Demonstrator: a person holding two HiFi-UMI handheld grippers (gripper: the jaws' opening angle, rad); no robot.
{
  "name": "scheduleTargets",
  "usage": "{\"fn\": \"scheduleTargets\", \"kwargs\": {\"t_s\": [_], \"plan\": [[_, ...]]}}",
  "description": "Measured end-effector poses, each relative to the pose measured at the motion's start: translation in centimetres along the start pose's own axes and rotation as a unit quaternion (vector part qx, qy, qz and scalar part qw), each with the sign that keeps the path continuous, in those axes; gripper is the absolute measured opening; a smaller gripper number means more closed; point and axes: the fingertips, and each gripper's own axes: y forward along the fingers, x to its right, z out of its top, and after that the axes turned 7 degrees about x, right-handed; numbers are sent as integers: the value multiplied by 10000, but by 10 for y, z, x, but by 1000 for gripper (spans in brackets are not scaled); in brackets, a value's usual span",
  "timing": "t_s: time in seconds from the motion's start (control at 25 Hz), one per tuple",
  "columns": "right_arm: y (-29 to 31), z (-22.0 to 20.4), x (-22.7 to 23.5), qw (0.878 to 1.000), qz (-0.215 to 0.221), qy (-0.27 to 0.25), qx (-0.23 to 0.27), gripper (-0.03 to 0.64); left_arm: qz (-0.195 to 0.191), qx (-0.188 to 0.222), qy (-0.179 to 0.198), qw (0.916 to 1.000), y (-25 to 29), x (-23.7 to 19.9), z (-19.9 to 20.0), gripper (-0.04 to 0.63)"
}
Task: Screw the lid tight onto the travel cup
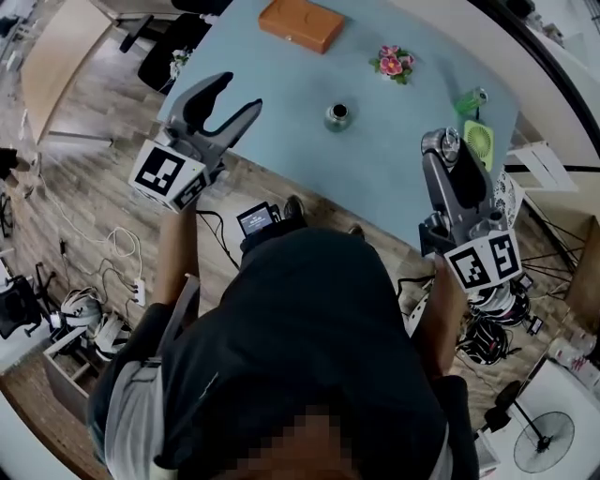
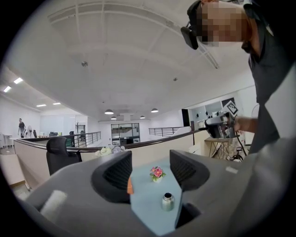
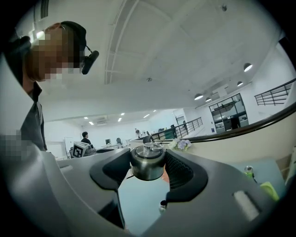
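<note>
The steel travel cup (image 1: pixel 337 115) stands upright and uncovered near the middle of the light blue table (image 1: pixel 281 89). It also shows in the left gripper view as the cup (image 2: pixel 167 202) and, low down, in the right gripper view as the cup (image 3: pixel 162 205). My right gripper (image 1: pixel 448 148) hovers over the table's right edge, shut on the round steel lid (image 1: pixel 451 141). The lid (image 3: pixel 147 162) sits knob-up between the right gripper's (image 3: pixel 148 170) pads. My left gripper (image 1: pixel 240 92) hangs over the table's left edge, well away from the cup. Its jaws stand apart with nothing between them, as the left gripper (image 2: pixel 150 169) view shows.
An orange-brown box (image 1: pixel 302 23) lies at the table's far edge. A small pink flower pot (image 1: pixel 392 64) stands behind the cup. A green can (image 1: pixel 472 99) and a green fan-like item (image 1: pixel 479 142) sit at the right edge. A black office chair (image 1: pixel 173 47) stands off the left corner.
</note>
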Motion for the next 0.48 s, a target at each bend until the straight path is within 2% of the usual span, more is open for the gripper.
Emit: {"fn": "scheduleTargets", "kwargs": {"t_s": [0.24, 0.48], "plan": [[16, -7, -15, 9997, -229, -22, -26, 238, -298, 102, 76, 9995, 0, -30, -16, 307], [34, -14, -25, 9995, -287, -36, -131, 238, -395, 105, -26, 9992, -2, -48, -27, 307]]}}
